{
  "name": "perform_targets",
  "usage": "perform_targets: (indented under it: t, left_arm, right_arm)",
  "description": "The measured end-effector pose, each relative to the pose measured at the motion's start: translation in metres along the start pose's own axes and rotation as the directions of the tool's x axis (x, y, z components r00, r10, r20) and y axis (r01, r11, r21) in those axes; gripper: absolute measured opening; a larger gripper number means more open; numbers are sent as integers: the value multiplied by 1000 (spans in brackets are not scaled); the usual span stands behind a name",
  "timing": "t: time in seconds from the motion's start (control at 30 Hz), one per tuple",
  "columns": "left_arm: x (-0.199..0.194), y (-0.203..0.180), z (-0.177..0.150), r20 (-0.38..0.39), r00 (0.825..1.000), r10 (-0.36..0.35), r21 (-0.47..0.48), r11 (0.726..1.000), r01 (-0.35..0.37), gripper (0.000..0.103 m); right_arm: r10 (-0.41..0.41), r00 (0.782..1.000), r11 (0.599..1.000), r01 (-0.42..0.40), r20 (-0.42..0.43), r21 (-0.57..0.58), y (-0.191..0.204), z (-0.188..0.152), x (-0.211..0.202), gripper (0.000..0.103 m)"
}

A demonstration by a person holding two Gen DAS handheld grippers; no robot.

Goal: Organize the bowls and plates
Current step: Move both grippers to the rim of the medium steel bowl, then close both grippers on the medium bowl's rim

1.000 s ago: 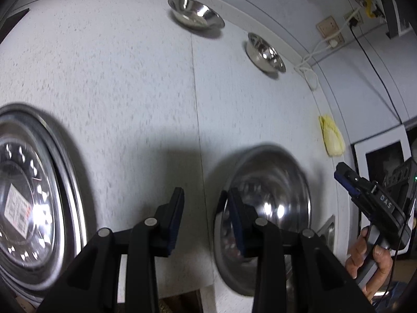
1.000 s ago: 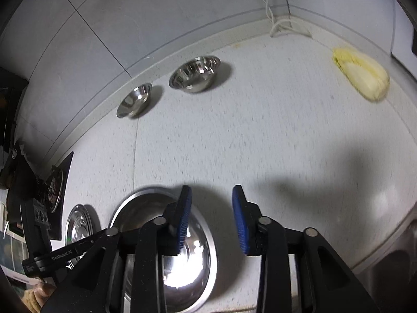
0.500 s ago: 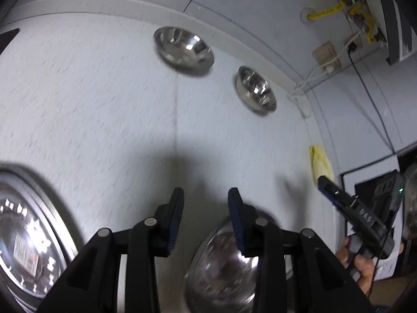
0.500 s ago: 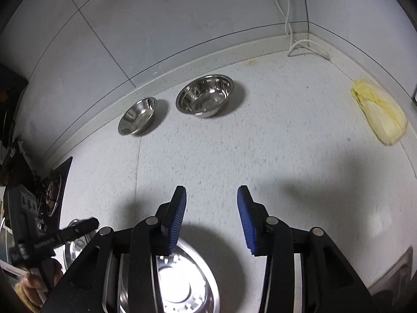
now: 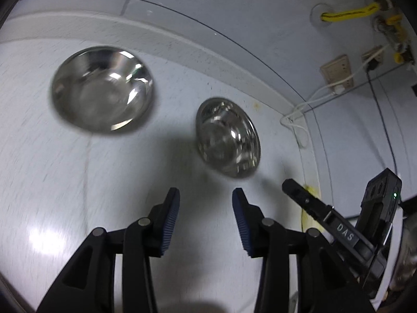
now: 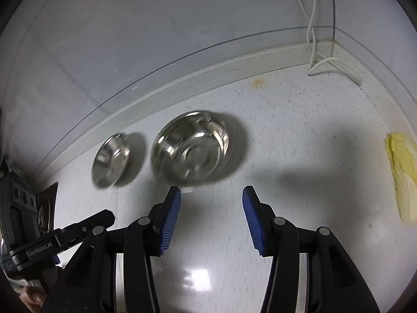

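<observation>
Two steel bowls stand near the back wall on the speckled white counter (image 5: 65, 182). The shallow bowl (image 5: 101, 88) (image 6: 112, 160) is on the left, the deeper bowl (image 5: 228, 137) (image 6: 192, 147) to its right. My left gripper (image 5: 206, 198) hovers short of them, aimed at the gap between the two, jaws opening with nothing between them. My right gripper (image 6: 211, 195) hangs just in front of the deeper bowl, jaws also opening and empty. Each gripper shows at the edge of the other's view: the right gripper (image 5: 294, 187), the left gripper (image 6: 106, 215).
A yellow-green cabbage leaf (image 6: 401, 177) lies at the counter's right side. White cables (image 6: 312, 39) run down from the wall sockets (image 5: 336, 73) into the back corner. A yellow hose (image 5: 349, 13) leaves the wall. A dark stove edge (image 6: 44, 208) sits far left.
Both grippers have moved toward the back wall, so the two bowls look larger and nearer. The large steel plates seen below the fingers earlier have dropped out of view. Both pairs of jaws stand wider.
</observation>
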State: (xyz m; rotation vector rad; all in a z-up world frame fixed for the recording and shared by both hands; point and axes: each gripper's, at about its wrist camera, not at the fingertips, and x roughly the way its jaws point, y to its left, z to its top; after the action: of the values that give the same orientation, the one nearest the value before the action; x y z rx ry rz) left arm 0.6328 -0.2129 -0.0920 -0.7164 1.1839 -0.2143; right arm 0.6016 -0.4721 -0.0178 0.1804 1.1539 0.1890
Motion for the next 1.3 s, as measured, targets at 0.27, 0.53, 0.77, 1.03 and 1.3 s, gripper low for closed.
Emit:
perform_targets:
  t: [0.27,0.53,0.77,1.03,1.3]
  left_arm:
    - [54,0,38,-19,997,68,14,998,-68,41]
    - [83,14,46,-31,998,61,-7,998,-61,37]
    - [93,5,48,-54,997,53,44,998,-51,10]
    - [34,-14,38,17,1000,24,79,997,-26,11]
    - [-66,-29,3,75,996,-43,94,995,36,10]
  right_arm:
    - [18,999,998,-15,-35,65,-13,28,53,45]
    - [12,999,999,-9,-52,52,-3,32,85,44]
    - [-56,997,998,57,-62,14,6,31,96,15]
    - [-20,1000,999,20,21,30,19,34,56,11]
    - [13,994,1000,-12,113,-6,58,15,-40,11]
